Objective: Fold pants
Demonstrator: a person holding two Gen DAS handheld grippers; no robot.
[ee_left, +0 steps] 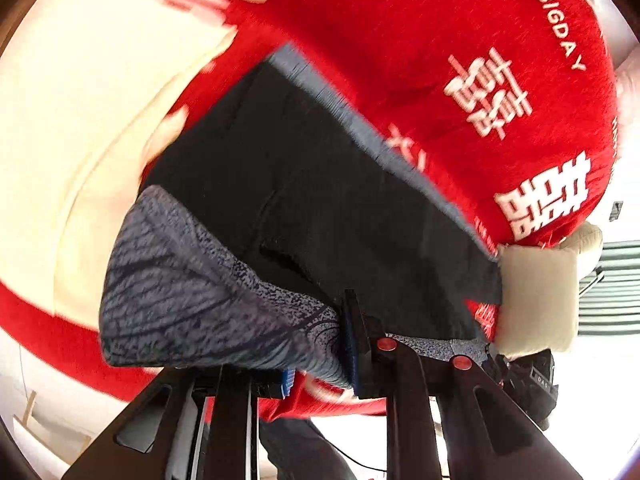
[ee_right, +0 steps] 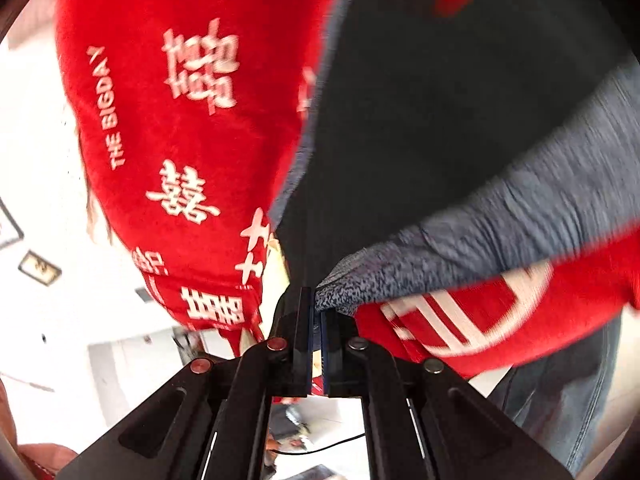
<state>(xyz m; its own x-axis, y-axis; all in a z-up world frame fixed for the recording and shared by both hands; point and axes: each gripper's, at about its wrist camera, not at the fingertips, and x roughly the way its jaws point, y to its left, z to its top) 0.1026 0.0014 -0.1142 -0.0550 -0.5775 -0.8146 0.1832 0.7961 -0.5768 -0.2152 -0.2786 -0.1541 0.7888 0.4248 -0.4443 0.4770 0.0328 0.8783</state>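
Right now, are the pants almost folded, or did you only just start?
Only partway. Done: both grippers have hold of the pants. In hand: the left gripper and right gripper each pinch a grey heathered edge, lifting it over the dark fabric on the red blanket. Left: no neat folded stack shows yet.

Black claw point(ee_right: 316, 336) linkages carry red and grey screws.

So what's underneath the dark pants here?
Under the dark pants lies a red blanket with white characters; in the left wrist view a cream panel shows beside them. Whatever the blanket rests on is covered.
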